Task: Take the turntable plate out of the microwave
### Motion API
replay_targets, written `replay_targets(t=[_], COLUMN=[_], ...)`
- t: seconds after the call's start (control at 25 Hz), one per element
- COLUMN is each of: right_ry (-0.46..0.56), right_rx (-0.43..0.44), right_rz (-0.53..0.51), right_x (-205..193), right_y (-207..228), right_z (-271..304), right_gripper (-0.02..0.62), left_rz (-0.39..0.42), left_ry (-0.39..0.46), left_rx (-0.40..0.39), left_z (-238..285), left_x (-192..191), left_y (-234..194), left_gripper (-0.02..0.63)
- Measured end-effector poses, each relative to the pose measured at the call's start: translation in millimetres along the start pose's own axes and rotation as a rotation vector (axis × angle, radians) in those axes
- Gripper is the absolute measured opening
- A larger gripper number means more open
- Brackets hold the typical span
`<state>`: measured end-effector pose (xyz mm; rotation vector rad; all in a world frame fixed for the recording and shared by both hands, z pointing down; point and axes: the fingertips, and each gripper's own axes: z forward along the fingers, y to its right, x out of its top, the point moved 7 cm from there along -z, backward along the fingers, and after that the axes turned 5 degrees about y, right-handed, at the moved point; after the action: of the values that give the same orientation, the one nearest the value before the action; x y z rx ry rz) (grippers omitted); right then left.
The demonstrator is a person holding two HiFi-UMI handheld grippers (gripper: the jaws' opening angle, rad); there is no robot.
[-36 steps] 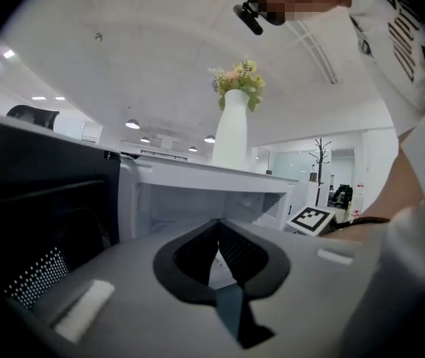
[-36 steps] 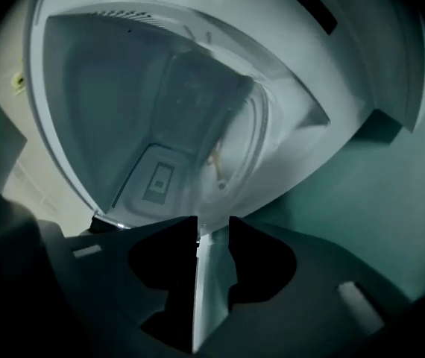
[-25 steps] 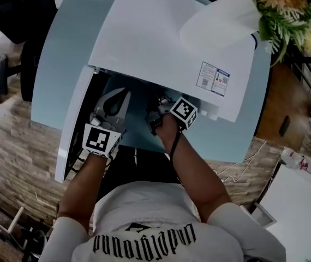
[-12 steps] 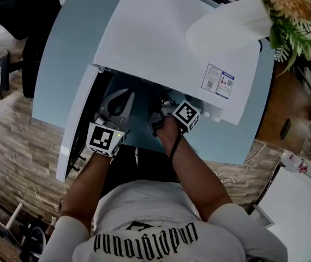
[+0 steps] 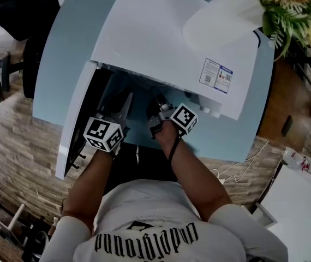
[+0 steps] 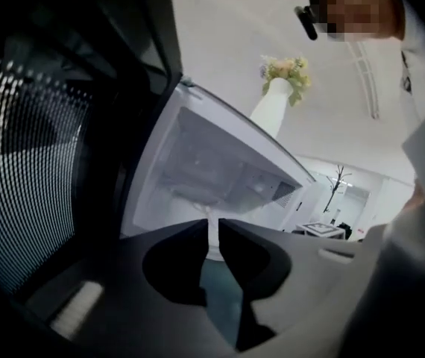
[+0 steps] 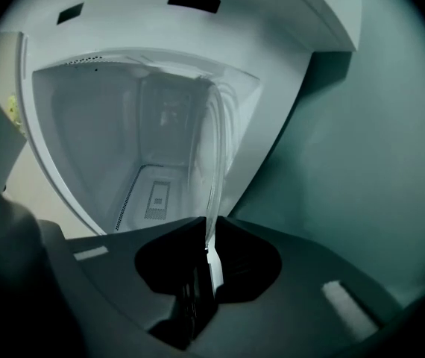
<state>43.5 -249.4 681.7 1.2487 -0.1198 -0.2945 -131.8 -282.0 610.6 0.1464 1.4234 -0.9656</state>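
Closure of the right claw (image 7: 211,228) is what's new: its jaws have just been coming together, and they now pinch the near rim of the glass turntable plate (image 7: 214,155). In the right gripper view the plate shows edge-on, running from the jaws back into the cavity of the microwave (image 5: 166,42). So it is gripped but, by my reading, not yet out, since most of it still lies within the opening.

The left claw (image 6: 213,228) is closed on nothing, its tips meeting just before the opening, beside the open door (image 5: 75,124). Against a second ago it sits lower in the head view, with its marker cube rolled.

The grasp looks done, and drawing the plate out over the pale blue bench (image 5: 63,48) seems next (a one-sided hold on glass, so slipping is the risk).

As for writing, a sticker (image 5: 218,76) on the microwave's top has blue and red panels too small to read. Gothic lettering on the person's shirt (image 5: 144,239) is upside down and I can't make it out.
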Motion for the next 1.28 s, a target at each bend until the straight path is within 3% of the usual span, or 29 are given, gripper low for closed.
replay_targets(t=[0.16,0.4,0.68,0.84,1.04,1.28], right_ry=[0.003,0.014,0.0,-0.019,-0.05,-0.104], right_rx=[0.006,0.02,0.014,0.003,0.03,0.024], right_rz=[0.014,0.008,0.007,0.006,-0.002,-0.054], right_x=[-3,-1,-7,-11,-15,-12], right_y=[2,6,11,15,17,23], right_z=[-8,-21,-38,-51,-64,-80], right_gripper=[0.041,0.036,0.034,0.034,0.032,0.032], left_rz=[-0.12,-0.408,-0.62,-0.691,-0.846,-0.866], left_ry=[-0.027,-0.018,-0.038,-0.047,-0.031,-0.04], left_rx=[0.003,0.023,-0.014,-0.029,-0.024,-0.098], left_z=[-2,-3,3,6,10,24], left_x=[-15,-33,-55,-63,-74,-77], left_y=[-1,-10,-10,-10,-16,-22], left_gripper=[0.073,0.149,0.238,0.262,0.262,0.262])
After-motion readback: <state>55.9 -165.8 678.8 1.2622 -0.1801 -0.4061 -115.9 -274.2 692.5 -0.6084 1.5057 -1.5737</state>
